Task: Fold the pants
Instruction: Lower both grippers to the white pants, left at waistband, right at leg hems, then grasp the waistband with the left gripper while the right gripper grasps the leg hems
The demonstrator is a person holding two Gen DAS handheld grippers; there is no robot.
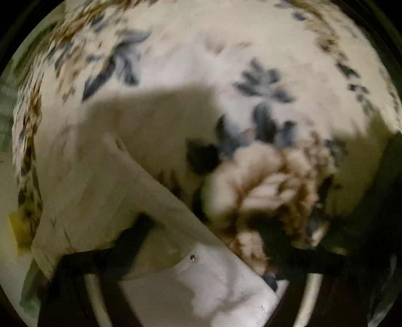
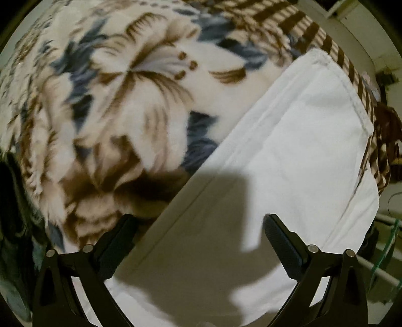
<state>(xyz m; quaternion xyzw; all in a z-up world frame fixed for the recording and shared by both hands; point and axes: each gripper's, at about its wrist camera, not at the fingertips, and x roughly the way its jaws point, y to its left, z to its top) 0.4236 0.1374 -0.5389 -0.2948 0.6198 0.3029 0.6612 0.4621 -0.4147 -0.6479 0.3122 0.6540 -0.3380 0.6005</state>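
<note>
White pants (image 1: 113,176) lie flat on a floral blanket (image 1: 263,176). In the left wrist view I see the waist part with a small metal rivet (image 1: 192,257) by a pocket edge. My left gripper (image 1: 208,226) hovers just above this part, jaws wide apart, holding nothing. In the right wrist view the pant legs (image 2: 289,151) run diagonally to a stitched hem (image 2: 351,95) at the upper right. My right gripper (image 2: 198,226) is open above the leg, its left finger (image 2: 118,241) over the leg's edge, its right finger (image 2: 284,246) over the cloth.
The blanket (image 2: 120,100) with brown and blue flowers covers the surface. Its striped border (image 2: 301,22) runs along the far right edge, with a pale wall or furniture (image 2: 356,32) beyond. A yellow object (image 1: 18,226) lies at the left edge.
</note>
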